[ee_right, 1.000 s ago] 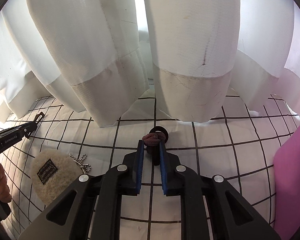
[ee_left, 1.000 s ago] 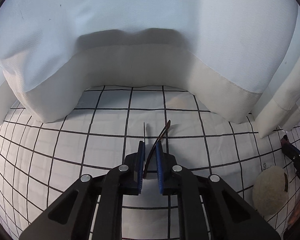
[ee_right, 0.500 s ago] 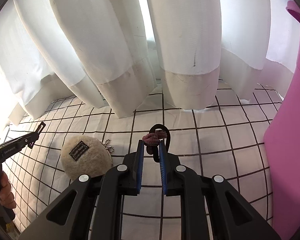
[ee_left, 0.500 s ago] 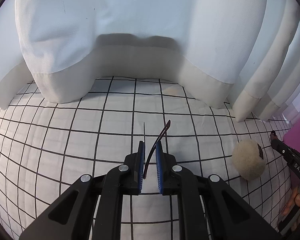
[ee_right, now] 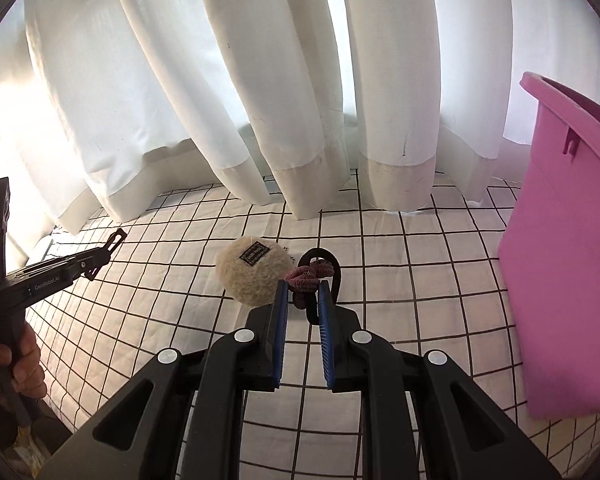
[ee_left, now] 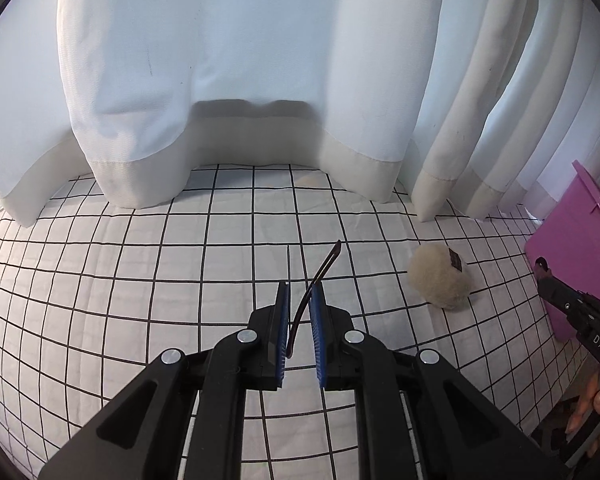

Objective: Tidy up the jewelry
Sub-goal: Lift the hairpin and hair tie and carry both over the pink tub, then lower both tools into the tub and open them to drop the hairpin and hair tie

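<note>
Holding a thin dark hairband (ee_left: pixel 318 278) edge-on, the left gripper (ee_left: pixel 300 300) has its jaws nearly closed on the band, whose curved end juts out ahead of the tips, clear of the checked sheet (ee_left: pixel 140 280). The right gripper (ee_right: pixel 304 292) is likewise nearly closed, pinching a pink scrunchie (ee_right: pixel 309 274) and a black loop (ee_right: pixel 320 256) at its tips. Both loads hang above the sheet, probably so they carry freely. A pink bin (ee_right: pixel 560 260) stands off to the right gripper's right, likely the drop place. A fluffy pouch (ee_right: pixel 250 276) lies just left of its tips, not yet gathered.
</note>
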Demonstrator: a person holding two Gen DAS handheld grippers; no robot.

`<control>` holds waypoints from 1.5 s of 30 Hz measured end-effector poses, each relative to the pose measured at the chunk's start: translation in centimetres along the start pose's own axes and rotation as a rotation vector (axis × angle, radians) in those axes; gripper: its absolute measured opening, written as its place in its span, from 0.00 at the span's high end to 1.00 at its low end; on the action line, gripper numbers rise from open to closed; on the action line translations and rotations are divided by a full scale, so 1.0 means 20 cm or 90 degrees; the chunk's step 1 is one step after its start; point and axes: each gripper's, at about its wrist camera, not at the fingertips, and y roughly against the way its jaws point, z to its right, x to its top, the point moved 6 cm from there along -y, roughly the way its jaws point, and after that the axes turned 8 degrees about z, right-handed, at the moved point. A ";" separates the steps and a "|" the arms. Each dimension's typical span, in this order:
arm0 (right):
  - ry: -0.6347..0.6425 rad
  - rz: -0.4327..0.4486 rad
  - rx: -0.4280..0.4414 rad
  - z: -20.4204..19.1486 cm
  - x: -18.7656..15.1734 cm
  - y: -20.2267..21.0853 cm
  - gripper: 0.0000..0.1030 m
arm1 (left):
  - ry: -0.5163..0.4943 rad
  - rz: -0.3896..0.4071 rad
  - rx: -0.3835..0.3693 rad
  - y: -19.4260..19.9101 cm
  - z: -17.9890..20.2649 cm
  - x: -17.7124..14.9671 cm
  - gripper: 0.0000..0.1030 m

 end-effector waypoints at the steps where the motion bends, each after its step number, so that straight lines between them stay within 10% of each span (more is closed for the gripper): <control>1: 0.002 0.001 0.002 -0.02 0.00 0.05 0.86 | -0.005 0.002 -0.003 0.02 0.01 0.00 0.89; 24: -0.017 0.187 -0.095 0.26 0.28 1.12 0.86 | -0.115 0.117 -0.152 0.58 0.70 0.27 0.89; 45: -0.043 0.170 -0.034 1.49 0.44 1.27 0.86 | -0.133 0.132 -0.161 0.53 2.08 0.33 0.89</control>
